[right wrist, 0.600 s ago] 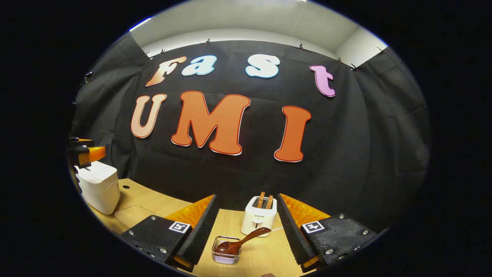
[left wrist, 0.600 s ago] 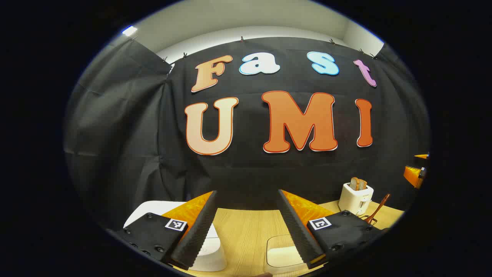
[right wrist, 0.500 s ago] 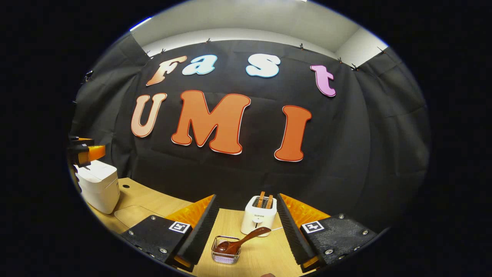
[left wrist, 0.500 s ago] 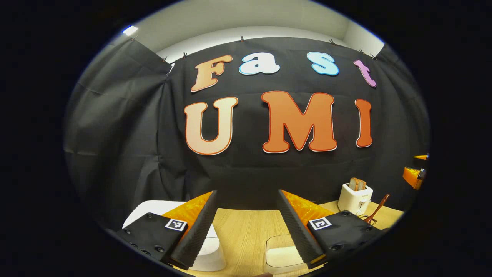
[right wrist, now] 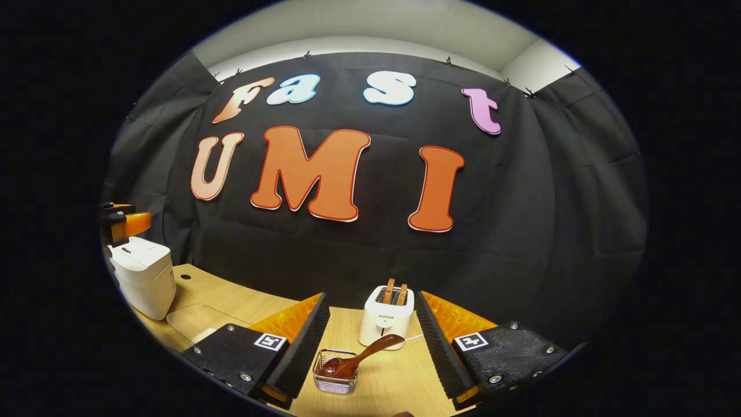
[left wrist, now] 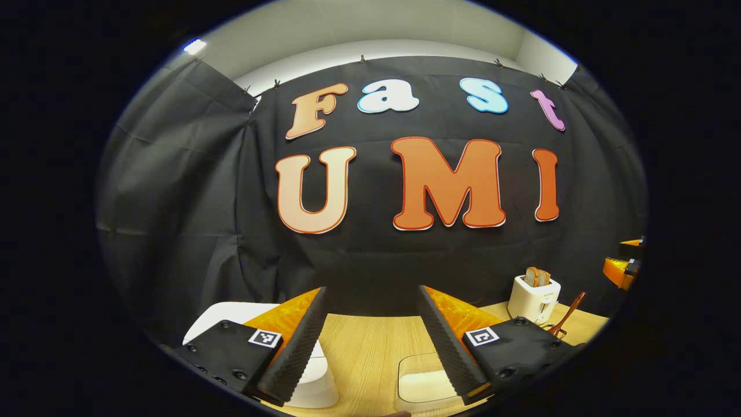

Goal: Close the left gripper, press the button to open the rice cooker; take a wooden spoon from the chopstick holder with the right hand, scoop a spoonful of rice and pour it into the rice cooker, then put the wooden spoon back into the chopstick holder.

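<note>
Though ribbed-padded, both claws agape: wooden spoon (right wrist: pixel 359 359).

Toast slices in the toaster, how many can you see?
2. Both slices stand side by side in the slots on top of the white toaster, behind the wooden spoon. Nothing suggests more hidden inside.

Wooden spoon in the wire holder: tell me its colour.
Dark reddish-brown, glossy. The wooden spoon shows best in the right gripper view.
</note>
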Tool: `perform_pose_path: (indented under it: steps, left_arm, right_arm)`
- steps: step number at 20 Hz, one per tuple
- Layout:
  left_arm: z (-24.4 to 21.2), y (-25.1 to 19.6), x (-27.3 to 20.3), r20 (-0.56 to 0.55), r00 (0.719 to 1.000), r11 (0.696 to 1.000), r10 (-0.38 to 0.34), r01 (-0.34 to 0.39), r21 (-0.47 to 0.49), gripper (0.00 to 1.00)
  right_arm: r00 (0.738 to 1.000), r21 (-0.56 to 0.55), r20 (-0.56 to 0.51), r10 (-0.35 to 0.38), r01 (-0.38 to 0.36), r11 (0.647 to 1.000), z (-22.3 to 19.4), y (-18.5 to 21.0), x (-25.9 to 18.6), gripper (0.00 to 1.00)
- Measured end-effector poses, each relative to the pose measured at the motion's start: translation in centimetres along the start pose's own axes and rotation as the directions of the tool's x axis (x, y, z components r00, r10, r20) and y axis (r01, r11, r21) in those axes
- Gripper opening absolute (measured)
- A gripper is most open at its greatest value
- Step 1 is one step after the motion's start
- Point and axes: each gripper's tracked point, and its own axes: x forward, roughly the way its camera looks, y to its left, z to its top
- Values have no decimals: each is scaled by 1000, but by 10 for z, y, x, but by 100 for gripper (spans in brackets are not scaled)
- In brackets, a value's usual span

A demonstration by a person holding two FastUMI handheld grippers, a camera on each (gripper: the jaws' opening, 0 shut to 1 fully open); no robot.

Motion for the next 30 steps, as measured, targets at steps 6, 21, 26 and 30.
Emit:
perform_pose_path:
  steps: [6, 21, 26, 30]
  left_arm:
    - [-4, -2, 1, -6, 1000, 1000, -7, 7, 0, 99]
    - [-20, -6, 2, -45, 999, 1000, -11, 11, 9, 99]
    - [-22, -11, 0, -53, 998, 1000, -19, 20, 13, 100]
    - [-25, -13, 0, -65, 998, 1000, -20, 21, 19, 99]
  right_arm:
    - [1000, 0, -16, -11, 11, 1000, -7, -1, 5, 90]
    - [985, 71, -169, -41, 53, 996, -71, -17, 30, 90]
    - [974, 96, -223, -34, 56, 994, -94, -19, 40, 90]
    - [968, 110, -250, -23, 52, 993, -106, -16, 48, 90]
